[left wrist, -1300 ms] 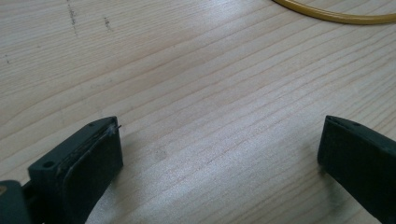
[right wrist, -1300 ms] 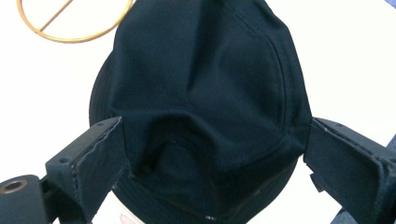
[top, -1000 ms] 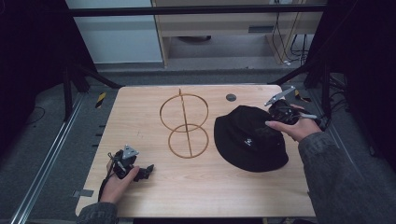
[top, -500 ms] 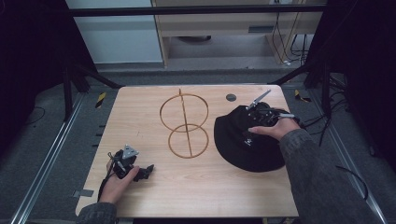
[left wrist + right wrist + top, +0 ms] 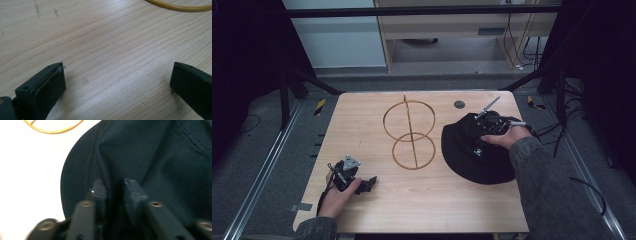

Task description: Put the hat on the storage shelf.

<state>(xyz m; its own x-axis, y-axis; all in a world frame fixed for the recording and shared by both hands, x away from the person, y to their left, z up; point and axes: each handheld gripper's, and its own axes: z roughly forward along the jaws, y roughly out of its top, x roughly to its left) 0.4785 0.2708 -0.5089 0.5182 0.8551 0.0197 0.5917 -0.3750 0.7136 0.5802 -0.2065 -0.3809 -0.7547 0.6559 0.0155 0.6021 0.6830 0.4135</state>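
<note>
Hat (image 5: 477, 155) pinched in the right tongs (image 5: 113, 188), which have just been closing on a fold. Left tongs (image 5: 117, 82) rest wide, holding nothing. Next — I think — lift it toward the gold stand (image 5: 409, 132).

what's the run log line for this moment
right gripper: jaws just closing, pinching a fold of black bucket hat | left gripper: open, on table | wire hat stand: untouched

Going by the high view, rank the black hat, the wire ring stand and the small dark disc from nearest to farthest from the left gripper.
From the left gripper, at the table's near left:
1. Wire ring stand, mid-table, just beyond it.
2. Black hat, on the right, under the right gripper.
3. Small dark disc, near the far edge, right of centre.
</note>
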